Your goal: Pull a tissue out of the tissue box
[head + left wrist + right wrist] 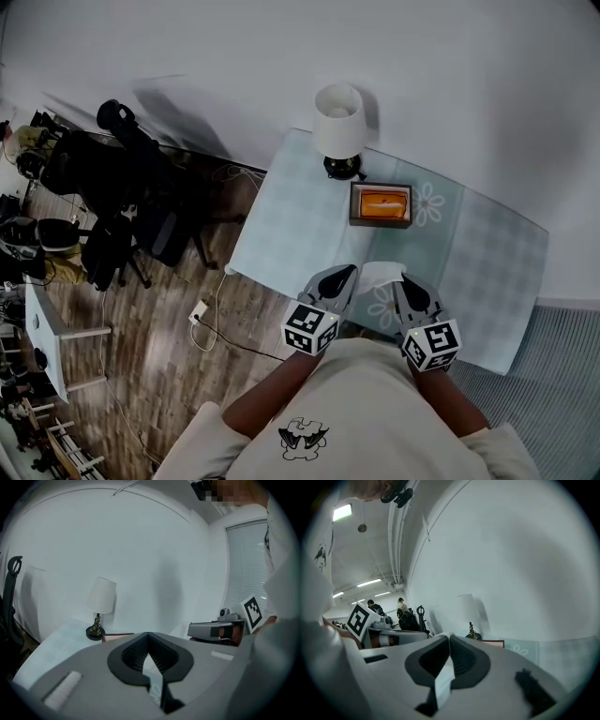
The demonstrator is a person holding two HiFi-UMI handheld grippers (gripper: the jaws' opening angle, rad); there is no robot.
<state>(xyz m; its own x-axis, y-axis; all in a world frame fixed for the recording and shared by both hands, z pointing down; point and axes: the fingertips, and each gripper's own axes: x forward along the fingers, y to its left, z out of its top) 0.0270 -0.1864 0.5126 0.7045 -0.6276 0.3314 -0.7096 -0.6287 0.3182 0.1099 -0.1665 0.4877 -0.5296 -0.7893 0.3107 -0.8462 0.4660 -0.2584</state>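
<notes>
The tissue box (381, 204), brown with an orange top, lies on the pale checked tablecloth (291, 225) beside the lamp. A white tissue (378, 274) is stretched between my two grippers near the table's front edge, clear of the box. My left gripper (347, 273) is shut on the tissue's left side; in the left gripper view its jaws (148, 633) are pressed together with the tissue (153, 668) between them. My right gripper (406, 280) pinches the other side; the right gripper view shows those jaws (449, 636) shut on the tissue (443, 680).
A white-shaded lamp (338, 122) stands at the table's back edge against the wall. Black office chairs (122, 202) crowd the wooden floor to the left, with a cable and a power strip (200, 313) near the table's corner. A white desk (47, 323) is at far left.
</notes>
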